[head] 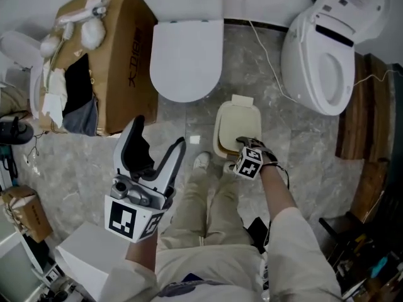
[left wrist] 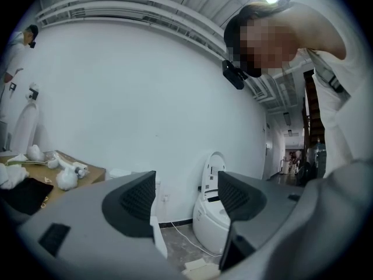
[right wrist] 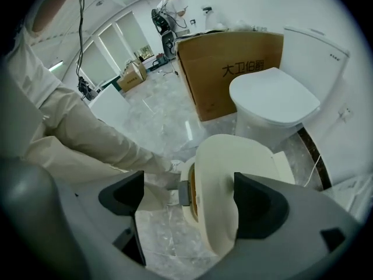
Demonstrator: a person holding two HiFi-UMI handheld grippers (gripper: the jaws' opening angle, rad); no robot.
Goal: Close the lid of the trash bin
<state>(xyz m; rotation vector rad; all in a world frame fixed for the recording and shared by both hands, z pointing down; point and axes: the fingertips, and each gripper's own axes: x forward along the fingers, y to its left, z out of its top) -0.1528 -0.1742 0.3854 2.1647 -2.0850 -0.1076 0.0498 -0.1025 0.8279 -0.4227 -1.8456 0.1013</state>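
Over by the cardboard box (head: 119, 55), the left gripper (head: 158, 137) is just held up in the air with its jaws spread and nothing in them, so it's not really involved. Past the closed toilet (head: 186, 55), the trash bin (head: 234, 121) sits on the floor right by the person's foot. The right gripper (right wrist: 185, 196) is down on it, jaws apart and not clamping anything, with one jaw against the top of the lid (right wrist: 233, 174). I'd say it's nearly done: the lid looks mostly down, but there's a dark gap at one edge, so it probably needs a last push.
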